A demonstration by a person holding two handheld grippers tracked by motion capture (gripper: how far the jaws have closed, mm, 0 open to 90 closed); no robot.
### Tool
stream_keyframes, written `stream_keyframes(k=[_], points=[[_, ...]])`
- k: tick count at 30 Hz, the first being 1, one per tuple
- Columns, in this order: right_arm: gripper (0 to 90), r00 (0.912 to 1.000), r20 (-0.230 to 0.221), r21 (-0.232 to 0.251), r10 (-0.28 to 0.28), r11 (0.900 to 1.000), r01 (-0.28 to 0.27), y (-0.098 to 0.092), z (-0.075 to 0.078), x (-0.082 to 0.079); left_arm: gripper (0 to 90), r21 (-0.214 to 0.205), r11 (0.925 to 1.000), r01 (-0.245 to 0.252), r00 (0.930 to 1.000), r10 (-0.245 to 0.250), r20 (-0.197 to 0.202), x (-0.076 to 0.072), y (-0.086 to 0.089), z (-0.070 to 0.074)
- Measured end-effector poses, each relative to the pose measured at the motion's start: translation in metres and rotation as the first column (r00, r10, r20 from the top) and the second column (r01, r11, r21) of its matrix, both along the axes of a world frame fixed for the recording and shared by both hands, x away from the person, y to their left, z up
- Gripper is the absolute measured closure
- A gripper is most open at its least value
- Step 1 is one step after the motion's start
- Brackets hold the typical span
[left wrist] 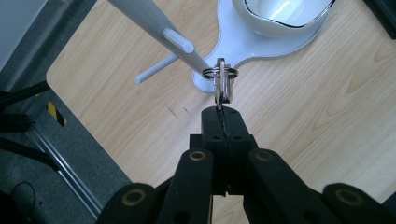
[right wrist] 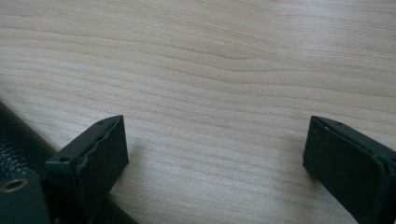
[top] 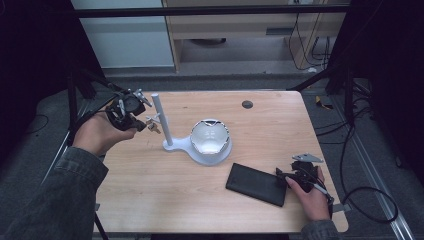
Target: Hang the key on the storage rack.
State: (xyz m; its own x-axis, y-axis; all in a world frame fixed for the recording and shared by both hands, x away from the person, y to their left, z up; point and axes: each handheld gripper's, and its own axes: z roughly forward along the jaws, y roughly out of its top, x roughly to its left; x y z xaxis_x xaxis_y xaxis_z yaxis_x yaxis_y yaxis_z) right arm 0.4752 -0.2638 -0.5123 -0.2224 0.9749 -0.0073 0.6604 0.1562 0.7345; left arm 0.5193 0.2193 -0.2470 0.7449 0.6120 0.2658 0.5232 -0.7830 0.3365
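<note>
A pale wooden worktop (top: 150,200) stands in a dim room, with dark floor and cables around it. Toward the far left of its middle stands a white stand (top: 162,122) with a tall post and short side pegs, its base carrying a shiny white bowl (top: 210,137). A black wallet (top: 256,184) lies near the near right corner.

The left tool (left wrist: 221,112) has its jaws pressed together on the lower end of a metal key (left wrist: 223,86), whose key ring (left wrist: 220,72) hangs at the top, right beside the post and just below a peg (left wrist: 177,40). The right tool (right wrist: 215,149) rests near the right edge beside the wallet, jaws spread wide over bare wood and gripping nothing.

The step in hand looks like hanging the key on the stand. The ring seems to sit against the post rather than over a peg, though I cannot tell for sure. Next, the ring's opening likely has to be lined up with a peg tip and slid on before the jaws let go.
</note>
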Motion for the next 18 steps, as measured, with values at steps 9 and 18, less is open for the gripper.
stream_keyframes(k=[9, 18], points=[[6.7, 1.0, 0.002, 0.002, 0.001, 1.0, -0.001, 0.0, 0.0, 0.0, 90.0, 0.008, 0.9999, -0.014, 0.9999, 0.014, -0.006, 0.009, -0.006, 0.003], [6.7, 1.0, 0.002, 0.002, 0.001, 1.0, -0.001, 0.0, 0.0, 0.0, 89.9, 0.024, 0.9992, -0.03, 0.9994, 0.031, -0.018, 0.017, -0.003, 0.002]])
